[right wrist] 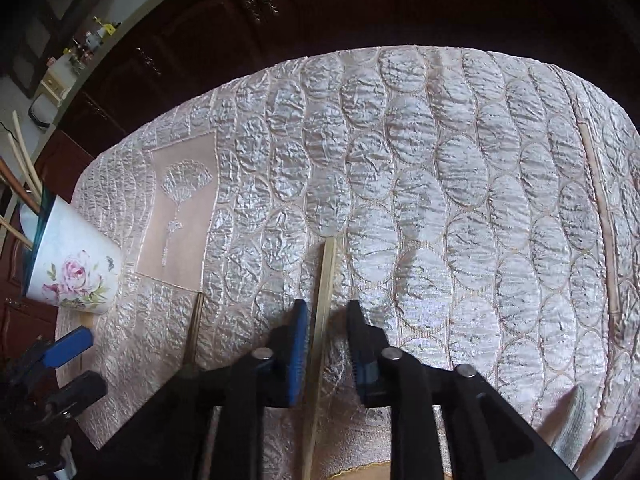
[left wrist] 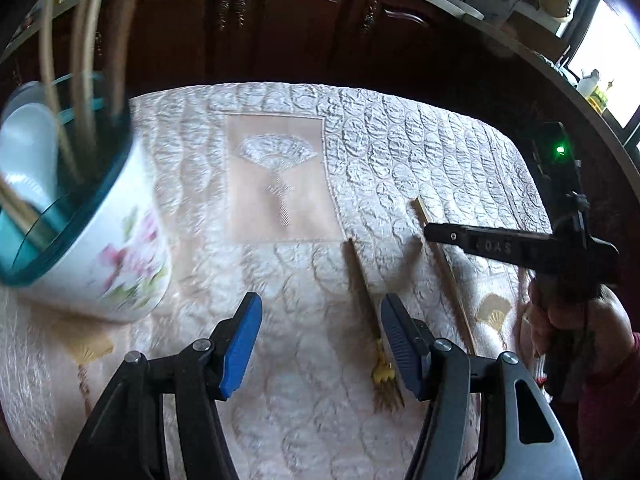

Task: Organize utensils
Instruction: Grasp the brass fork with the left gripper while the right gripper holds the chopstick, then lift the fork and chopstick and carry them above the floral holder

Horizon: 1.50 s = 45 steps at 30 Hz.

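Note:
A white floral cup (left wrist: 116,248) with a teal rim stands at the left and holds several wooden sticks (left wrist: 86,60); it also shows in the right wrist view (right wrist: 76,268). My left gripper (left wrist: 320,340) is open above the cloth, with a small fork (left wrist: 366,308) lying just inside its right finger. A pale chopstick (left wrist: 444,268) lies further right. My right gripper (right wrist: 326,316) is open with its jaws on either side of this chopstick (right wrist: 324,300), not closed on it. The fork's handle (right wrist: 194,328) lies to its left.
A quilted, shiny tablecloth (right wrist: 420,168) covers the table. Dark wooden cabinets (left wrist: 280,28) stand behind it. The right gripper's body (left wrist: 520,248) and the hand holding it are at the right. A bamboo-like rod (right wrist: 600,216) lies at the far right.

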Tool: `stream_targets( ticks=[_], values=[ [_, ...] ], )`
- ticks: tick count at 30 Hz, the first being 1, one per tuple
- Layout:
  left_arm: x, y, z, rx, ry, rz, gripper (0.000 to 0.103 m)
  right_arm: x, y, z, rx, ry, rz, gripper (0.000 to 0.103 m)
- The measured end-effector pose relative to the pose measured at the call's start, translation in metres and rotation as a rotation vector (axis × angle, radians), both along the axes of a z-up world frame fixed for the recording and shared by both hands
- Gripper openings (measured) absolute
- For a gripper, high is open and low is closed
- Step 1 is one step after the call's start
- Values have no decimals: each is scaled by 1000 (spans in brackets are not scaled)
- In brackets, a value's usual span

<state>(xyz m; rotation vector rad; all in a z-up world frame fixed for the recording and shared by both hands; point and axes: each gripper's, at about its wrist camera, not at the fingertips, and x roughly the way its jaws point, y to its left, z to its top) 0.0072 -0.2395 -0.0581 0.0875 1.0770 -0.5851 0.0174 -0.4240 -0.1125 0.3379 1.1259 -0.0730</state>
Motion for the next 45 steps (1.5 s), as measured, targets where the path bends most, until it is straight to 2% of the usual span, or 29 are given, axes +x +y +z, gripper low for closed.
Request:
stream_targets(
  ticks=[7, 10, 12, 18, 19, 20, 22, 26, 30, 40, 45],
  values=[
    [18, -33, -17, 28, 39, -45, 61, -3, -6, 15, -13, -8, 15, 25],
    [20, -45, -24, 34, 61, -73, 51, 0, -7, 15, -11, -6, 29, 25],
    [24, -53, -30, 50, 71, -85, 38, 6, -2, 10, -13, -4, 37, 25],
    [35, -67, -49, 85, 97, -90, 16, 17, 3, 5, -25, 0, 74, 24],
    [37, -67, -50, 83, 95, -89, 13, 19, 4, 4, -31, 0, 77, 23],
    [38, -67, -51, 83, 93, -88, 9, 20, 5, 3, -40, -4, 83, 17],
    [40, -65, -52, 69, 93, -88, 8, 22, 8, 1, -53, -9, 90, 11],
    [46, -44, -41, 32, 85, -77, 6, 18, 10, 7, -42, -34, 87, 9],
    [39, -21, -19, -17, 52, -70, 6, 7, 18, 28, -12, -83, 86, 8],
    [-3, 46, 38, -105, -25, -22, 6, -35, 52, 88, -4, -206, 146, 7],
    [-22, 59, 58, -133, -62, -7, 6, -60, 75, 112, -39, -247, 192, 7]
  ],
)
